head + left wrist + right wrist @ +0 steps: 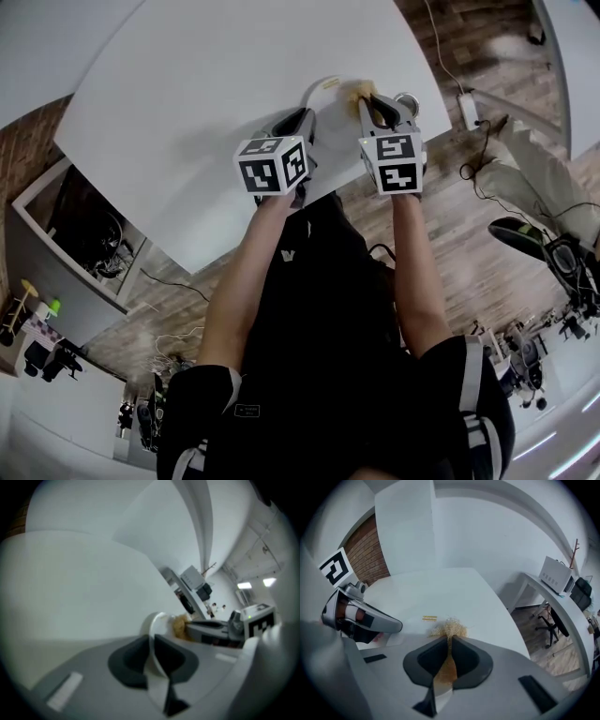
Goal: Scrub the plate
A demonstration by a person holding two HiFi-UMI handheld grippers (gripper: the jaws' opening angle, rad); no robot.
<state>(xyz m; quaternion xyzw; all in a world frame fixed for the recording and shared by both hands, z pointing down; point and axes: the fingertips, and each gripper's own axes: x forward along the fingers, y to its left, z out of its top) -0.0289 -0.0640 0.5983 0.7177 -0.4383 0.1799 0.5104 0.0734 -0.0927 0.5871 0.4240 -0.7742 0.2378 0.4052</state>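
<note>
The left gripper (pixel 152 641) was clamped on the rim of the white plate (pixel 157 623) at the table's (pixel 187 94) near edge. The right gripper (pixel 449 641) pinched a straw-coloured scrubber (pixel 450 629) against the plate. A small yellow label (pixel 430 618) lay just beside it, its print unreadable.

The head view looks from above the person, steeply down past the arms onto the white table (pixel 187 94), and it stands well back from the work. The left gripper view rides low and close behind the left gripper (pixel 152 641) and faces across the tabletop, with the plate (pixel 157 623) edge-on between its jaws. The right gripper view sits just as close on the right gripper (pixel 449 641) and faces the table's far end. All three views share the straw-coloured scrubber (pixel 449 630). Each gripper view catches the other gripper at its side.
</note>
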